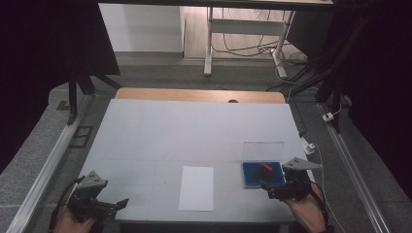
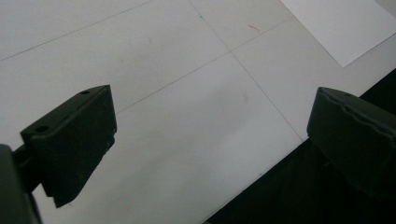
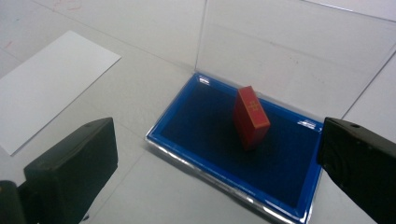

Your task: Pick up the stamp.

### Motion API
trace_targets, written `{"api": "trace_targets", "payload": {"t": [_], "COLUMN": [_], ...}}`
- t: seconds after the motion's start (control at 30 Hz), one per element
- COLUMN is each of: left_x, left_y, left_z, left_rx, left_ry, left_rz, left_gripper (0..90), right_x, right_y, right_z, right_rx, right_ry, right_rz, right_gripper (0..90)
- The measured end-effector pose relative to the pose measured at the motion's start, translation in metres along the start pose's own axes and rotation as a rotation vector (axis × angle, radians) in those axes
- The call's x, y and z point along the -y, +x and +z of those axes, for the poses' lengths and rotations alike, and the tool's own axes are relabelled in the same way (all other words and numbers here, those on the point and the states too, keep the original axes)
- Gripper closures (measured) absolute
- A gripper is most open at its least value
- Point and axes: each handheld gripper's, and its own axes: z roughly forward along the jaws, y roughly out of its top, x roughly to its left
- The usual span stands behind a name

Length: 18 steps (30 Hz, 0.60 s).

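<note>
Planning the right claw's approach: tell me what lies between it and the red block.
Only the blue ink pad that the red block stands on, seen in the right gripper view. The right claw is open.

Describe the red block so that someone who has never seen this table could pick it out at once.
Start at the white table and go to its near right corner, where a blue ink pad lies with its clear lid open, just ahead of the right tool. The red block stands tilted on the pad's dark blue surface. It is the only red thing there; the white paper sheet lies flat nearby.
</note>
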Motion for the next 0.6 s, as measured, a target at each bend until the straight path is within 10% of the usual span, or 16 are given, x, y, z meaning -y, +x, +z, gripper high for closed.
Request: {"api": "trace_targets", "payload": {"t": [0.6], "left_x": [0.000], "left_y": [0.000], "left_z": [0.000], "left_rx": [0.010], "left_ry": [0.005], "left_rz": [0.009], "left_gripper": [2.2], "right_x": [-0.011], "right_y": [-0.020], "right_z": [0.035], "right_rx": [-0.007], "right_ry": [0.082], "right_rz": [-0.046], "right_gripper": [0.0]}}
